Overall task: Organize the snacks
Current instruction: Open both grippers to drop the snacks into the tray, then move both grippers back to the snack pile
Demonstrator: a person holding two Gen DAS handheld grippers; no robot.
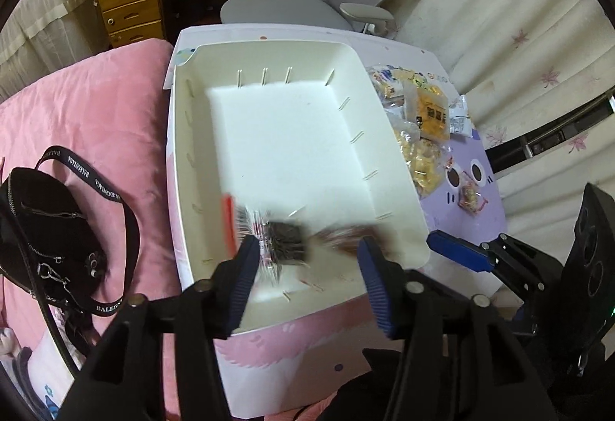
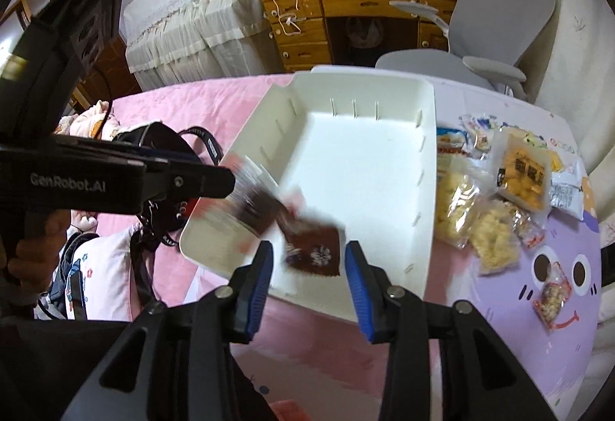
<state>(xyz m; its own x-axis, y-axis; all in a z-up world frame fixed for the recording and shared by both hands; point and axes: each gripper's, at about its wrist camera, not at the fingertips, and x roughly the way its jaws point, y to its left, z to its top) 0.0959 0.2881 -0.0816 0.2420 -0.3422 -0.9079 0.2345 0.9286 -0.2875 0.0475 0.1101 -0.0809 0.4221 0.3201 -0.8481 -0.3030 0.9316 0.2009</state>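
Left wrist view: the left gripper (image 1: pixel 307 259) hangs over the near end of the white bin (image 1: pixel 399 198), jaws parted, a blurred clear-and-red packet (image 1: pixel 265 232) below them; contact with the pads cannot be told. Right wrist view: the right gripper (image 2: pixel 309 269) has its jaws apart, and the brown snowflake packet (image 2: pixel 313 248) lies between them, clear of the pads, in the bin's near end. Other snack bags (image 2: pixel 496 190) lie beside the bin's right wall on the purple board (image 2: pixel 576 305).

One white tray (image 2: pixel 384 159), two dark snack packets (image 2: pixel 313 246) inside it, one black bag (image 1: pixel 46 229), one grey chair (image 2: pixel 499 21), two tongs (image 2: pixel 309 284), several snack packets (image 2: pixel 522 171) at three o'clock
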